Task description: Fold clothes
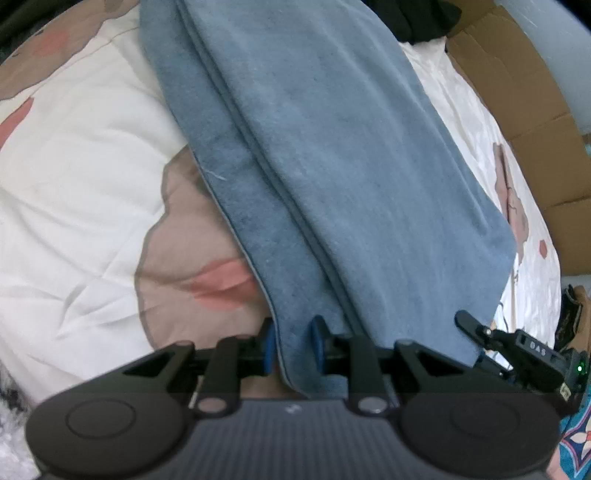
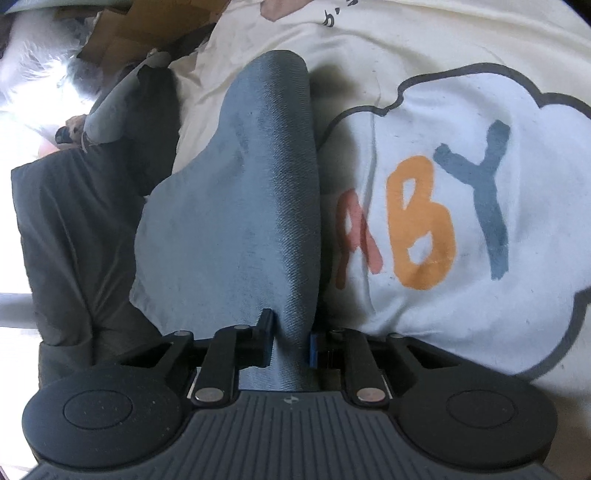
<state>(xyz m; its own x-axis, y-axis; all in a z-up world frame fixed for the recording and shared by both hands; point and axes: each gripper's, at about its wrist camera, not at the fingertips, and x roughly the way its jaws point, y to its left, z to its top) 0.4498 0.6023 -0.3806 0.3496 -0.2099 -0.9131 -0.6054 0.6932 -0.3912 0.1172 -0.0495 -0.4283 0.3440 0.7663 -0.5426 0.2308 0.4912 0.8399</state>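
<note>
A blue-grey garment (image 1: 332, 166), folded lengthwise in several layers, lies along the cream printed quilt (image 1: 81, 155). My left gripper (image 1: 293, 347) is shut on its near left edge, with the cloth pinched between the blue pads. The right gripper (image 1: 476, 339) shows at the garment's near right corner. In the right wrist view the same garment (image 2: 258, 192) rises as a thick rounded fold from my right gripper (image 2: 290, 339), which is shut on it. The held part of the cloth is hidden behind the fingers.
The quilt (image 2: 461, 92) carries a white cloud print with coloured letters (image 2: 424, 221). A dark grey garment (image 2: 74, 229) lies left of the blue one. Cardboard boxes (image 1: 524, 96) stand along the bed's right side, and dark clothing (image 1: 424, 18) lies at the far end.
</note>
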